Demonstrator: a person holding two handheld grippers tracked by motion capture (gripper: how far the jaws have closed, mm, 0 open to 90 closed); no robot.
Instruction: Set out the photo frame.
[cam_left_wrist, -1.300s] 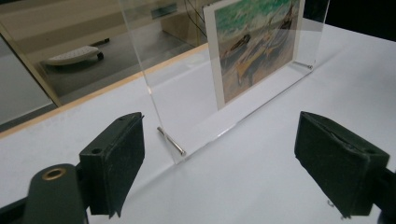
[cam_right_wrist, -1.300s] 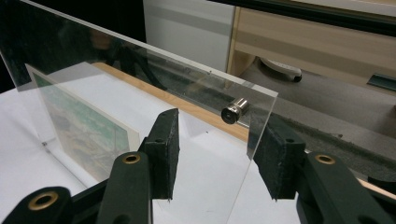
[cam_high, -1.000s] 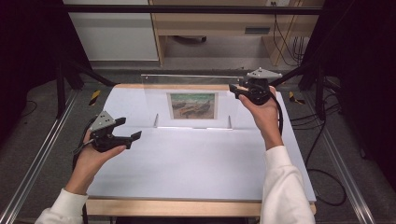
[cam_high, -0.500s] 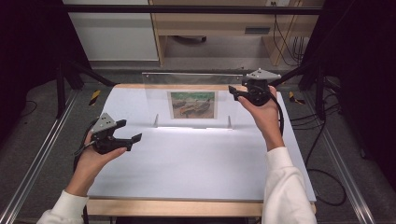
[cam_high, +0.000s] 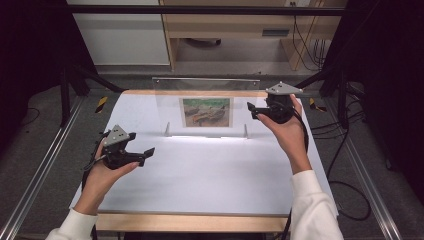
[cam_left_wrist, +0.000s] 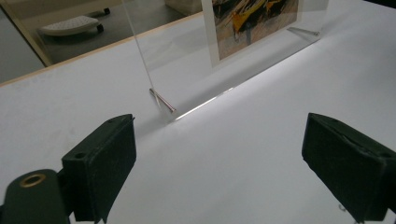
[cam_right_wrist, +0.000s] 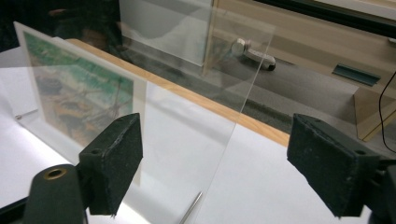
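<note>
Frame (cam_high: 207, 107) edge between spread jaws, right hand-held gripper (cam_high: 256, 111).

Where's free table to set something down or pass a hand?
The white table is bare between the left gripper and the right forearm, from the acrylic frame to the near edge. Also bare left of the frame. Tight: the right gripper sits by the frame's right edge.

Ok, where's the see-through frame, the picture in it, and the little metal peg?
clear frame (cam_high: 167, 100), high view, bare left pane.
picture (cam_high: 206, 111), high view, middle of print.
metal peg (cam_left_wrist: 162, 100), left gripper view, middle of pin.
</note>
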